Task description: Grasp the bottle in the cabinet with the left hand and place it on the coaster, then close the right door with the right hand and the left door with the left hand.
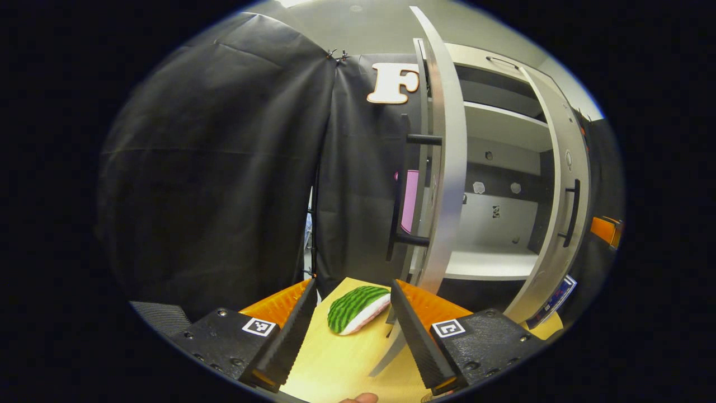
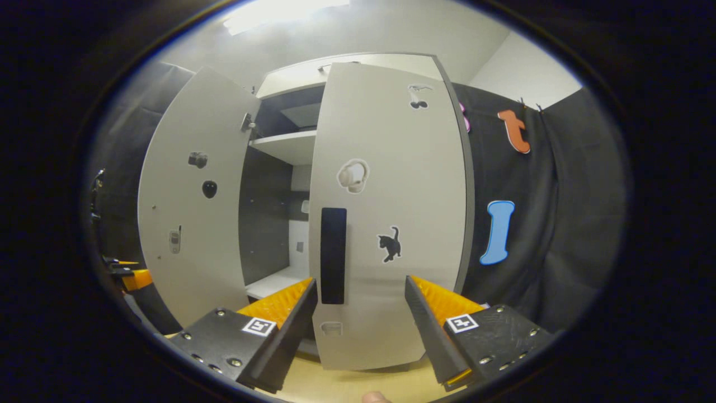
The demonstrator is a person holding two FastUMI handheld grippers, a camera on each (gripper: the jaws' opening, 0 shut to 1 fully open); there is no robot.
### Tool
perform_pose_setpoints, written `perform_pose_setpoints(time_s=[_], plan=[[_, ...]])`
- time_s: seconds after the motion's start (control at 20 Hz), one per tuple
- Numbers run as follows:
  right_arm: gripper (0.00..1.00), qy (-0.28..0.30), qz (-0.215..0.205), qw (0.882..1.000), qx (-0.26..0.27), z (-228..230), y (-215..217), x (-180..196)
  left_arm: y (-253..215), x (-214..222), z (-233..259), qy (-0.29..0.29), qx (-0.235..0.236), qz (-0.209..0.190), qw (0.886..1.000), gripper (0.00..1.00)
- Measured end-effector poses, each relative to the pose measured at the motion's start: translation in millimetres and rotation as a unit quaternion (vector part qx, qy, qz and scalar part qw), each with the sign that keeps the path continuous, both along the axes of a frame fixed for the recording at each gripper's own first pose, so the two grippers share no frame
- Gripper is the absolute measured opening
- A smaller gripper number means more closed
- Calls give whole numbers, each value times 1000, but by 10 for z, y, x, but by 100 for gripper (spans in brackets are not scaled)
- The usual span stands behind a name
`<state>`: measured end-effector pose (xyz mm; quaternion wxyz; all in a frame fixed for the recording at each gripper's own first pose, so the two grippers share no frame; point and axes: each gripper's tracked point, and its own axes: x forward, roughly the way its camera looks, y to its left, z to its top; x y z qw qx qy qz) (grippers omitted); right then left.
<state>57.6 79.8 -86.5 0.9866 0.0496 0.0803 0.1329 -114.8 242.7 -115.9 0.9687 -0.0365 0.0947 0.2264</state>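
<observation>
No bottle stands on the cabinet (image 1: 492, 263) shelves that the left gripper view exposes, and no coaster can be identified; a green-striped, watermelon-slice-shaped object (image 1: 358, 309) lies on the wooden table (image 1: 335, 364) at 12 o'clock from the left gripper (image 1: 349, 327), and whether it serves as the coaster cannot be told. The bottle's location therefore cannot be confirmed. Both doors stand open, so the step in hand is judged to be door closing. In the right gripper view the right door (image 2: 391, 224) sits close ahead, its outer face turned toward the camera, with the dark vertical handle (image 2: 333, 254) at 12 o'clock between the fingers. The right gripper (image 2: 361, 319) has its jaws spread wide and grips nothing. The left gripper is likewise wide apart and empty, with the left door (image 1: 444, 168) edge-on at 1 o'clock. The next move calls for contact on the right door's outer face and a push that swings it toward the cabinet, followed by the same action on the left door.
</observation>
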Motion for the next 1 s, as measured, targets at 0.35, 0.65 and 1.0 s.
perform_pose_setpoints(time_s=[0.35, 0.65, 1.0], plan=[[95, 6, -4, 1000, 2, -63, 60, 63, -48, 45, 3, -4, -8, -43, 999, 86], [95, 12, -5, 1000, 2, -105, 72, 110, -204, 85, -5, -3, -7, -72, 997, 86], [95, 11, -11, 1000, -2, -109, 6, 53, -528, 182, -25, -5, -20, -113, 993, 86]])
